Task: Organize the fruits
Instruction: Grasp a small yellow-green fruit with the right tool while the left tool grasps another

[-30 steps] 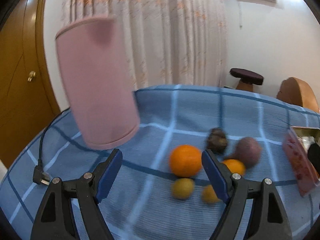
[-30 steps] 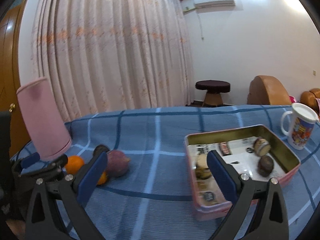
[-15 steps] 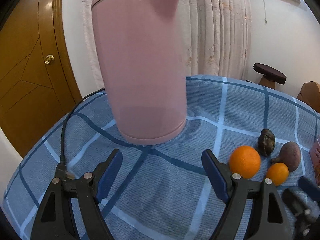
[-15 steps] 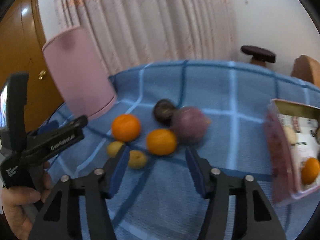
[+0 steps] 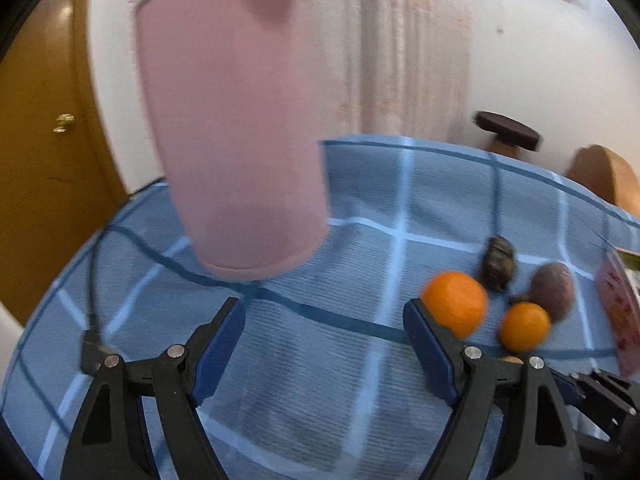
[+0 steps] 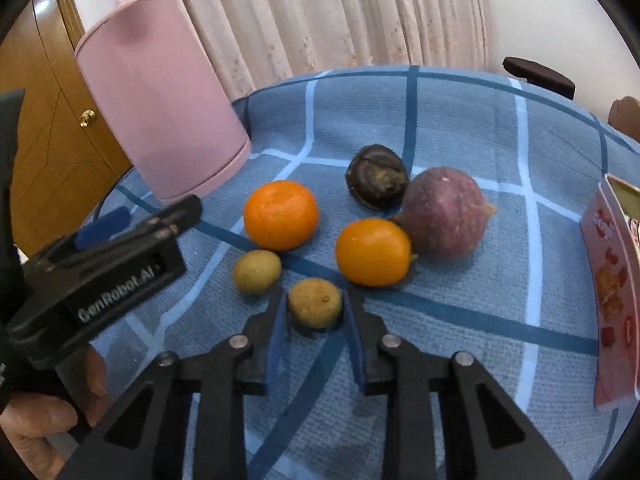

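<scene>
- A blue tablecloth [image 6: 460, 128] with a grid of light and dark stripes covers the whole table.
- A tall pink kettle [image 6: 160, 96] stands on it; every place below is given from this kettle.
- The left gripper [image 5: 324, 344], seen from its own camera, hangs in front of the kettle with its blue-padded jaws wide apart and nothing between them.
- A pink tin [image 6: 612, 280] sits far right of the kettle, at the table's edge.
- A dull purple round fruit [image 6: 444, 212] lies well to the kettle's right, touching a dark, wrinkled brown fruit [image 6: 378, 180] beside it.
- Two glossy oranges: the larger orange [image 6: 280, 214] is just right of the kettle's base, the smaller orange [image 6: 374, 252] further right, against the purple fruit.
- A small tan fruit [image 6: 256, 270] lies in front of the larger orange.
- The right gripper [image 6: 316, 312], its jaws having just closed, clamps a second small tan fruit, round, matte and speckled [image 6: 316, 306], nearest the camera and right of the kettle.
</scene>
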Demonstrator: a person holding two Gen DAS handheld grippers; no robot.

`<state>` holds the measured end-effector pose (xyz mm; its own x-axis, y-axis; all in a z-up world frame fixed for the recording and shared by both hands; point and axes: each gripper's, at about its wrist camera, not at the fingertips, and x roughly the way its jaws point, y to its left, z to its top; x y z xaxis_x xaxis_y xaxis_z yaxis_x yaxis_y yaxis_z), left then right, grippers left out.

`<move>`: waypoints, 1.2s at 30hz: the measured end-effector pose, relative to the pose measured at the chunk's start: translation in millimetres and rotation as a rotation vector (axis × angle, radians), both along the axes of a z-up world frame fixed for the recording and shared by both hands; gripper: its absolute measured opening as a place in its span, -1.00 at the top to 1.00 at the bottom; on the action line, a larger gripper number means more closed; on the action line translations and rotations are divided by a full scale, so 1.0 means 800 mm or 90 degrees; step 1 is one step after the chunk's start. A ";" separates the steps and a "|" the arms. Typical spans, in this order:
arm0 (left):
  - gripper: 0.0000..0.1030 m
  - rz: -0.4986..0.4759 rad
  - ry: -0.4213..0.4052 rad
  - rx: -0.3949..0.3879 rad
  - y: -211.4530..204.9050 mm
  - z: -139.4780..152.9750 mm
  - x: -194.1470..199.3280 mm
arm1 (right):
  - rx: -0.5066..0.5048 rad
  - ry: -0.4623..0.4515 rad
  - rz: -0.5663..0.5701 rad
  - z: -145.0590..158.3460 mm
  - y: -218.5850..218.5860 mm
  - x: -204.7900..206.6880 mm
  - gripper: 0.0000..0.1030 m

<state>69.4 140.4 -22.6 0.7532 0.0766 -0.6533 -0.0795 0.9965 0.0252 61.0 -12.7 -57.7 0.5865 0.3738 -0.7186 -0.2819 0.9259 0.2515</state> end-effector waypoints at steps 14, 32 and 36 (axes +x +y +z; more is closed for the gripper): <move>-0.58 -0.144 0.057 -0.026 -0.053 -0.019 0.008 | -0.029 -0.127 -0.099 0.036 -0.085 -0.044 0.40; 0.47 -0.132 0.023 -0.067 -0.039 -0.013 -0.001 | 0.000 -0.164 -0.093 0.045 -0.088 -0.058 0.40; 0.47 -0.109 -0.083 -0.091 -0.033 0.011 -0.024 | 0.010 -0.201 -0.083 0.055 -0.087 -0.068 0.40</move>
